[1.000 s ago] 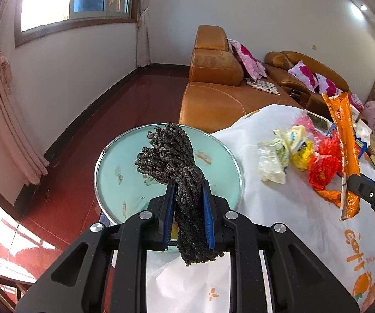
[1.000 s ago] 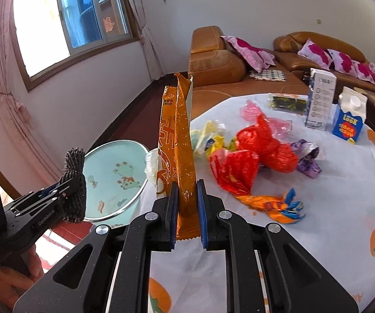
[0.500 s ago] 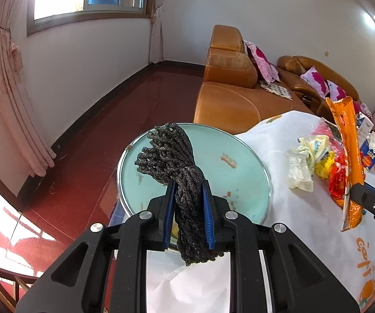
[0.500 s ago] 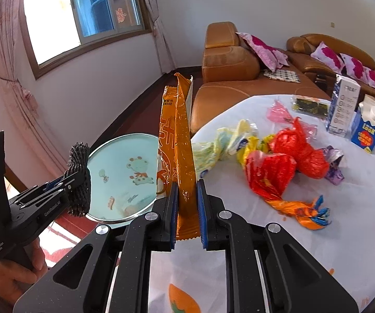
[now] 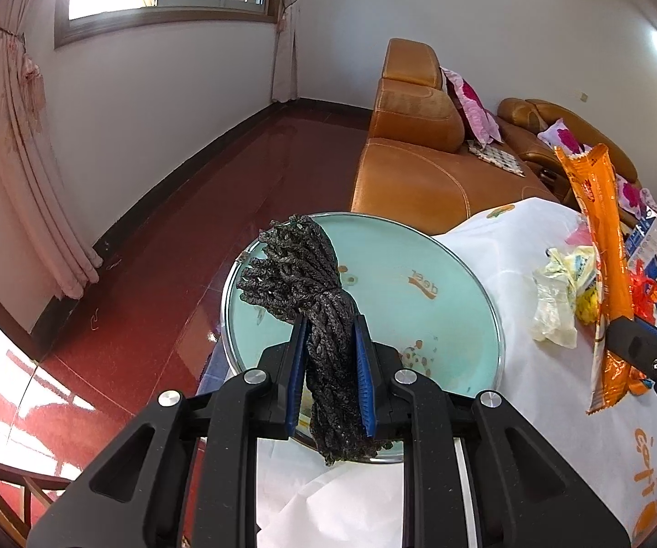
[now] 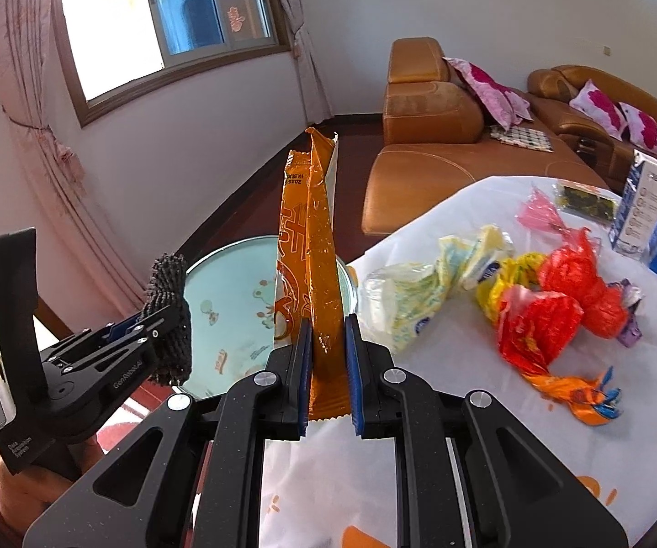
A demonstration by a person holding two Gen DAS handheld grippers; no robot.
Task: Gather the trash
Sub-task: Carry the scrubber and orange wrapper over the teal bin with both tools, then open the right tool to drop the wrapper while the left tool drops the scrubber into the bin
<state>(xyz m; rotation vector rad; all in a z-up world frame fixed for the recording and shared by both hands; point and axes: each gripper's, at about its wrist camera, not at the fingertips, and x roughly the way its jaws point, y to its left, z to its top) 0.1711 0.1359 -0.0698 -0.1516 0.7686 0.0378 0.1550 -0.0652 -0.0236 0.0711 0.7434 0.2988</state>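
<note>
So up close, the left gripper (image 5: 331, 376) is clamped on a dark grey bundle of knotted cord (image 5: 315, 301); its bottom end hangs out below the blue pads and the top fans out, covering part of the round pale-green basin with a metal rim (image 5: 424, 292) just behind it. The right gripper (image 6: 327, 367) is pinched tight on a long orange plastic snack wrapper (image 6: 310, 251) standing upright, which hides a slice of that same basin. The basin sits right at the edge of the white tablecloth with orange prints (image 6: 488, 434), over open red floor (image 5: 182, 246). Further along the cloth there's a heap of crumpled plastic bags (image 6: 511, 292), well apart from both grippers. The milk cartons (image 6: 653, 223) are cut off at the frame edge. Tan leather sofa (image 6: 424, 155) behind.
</note>
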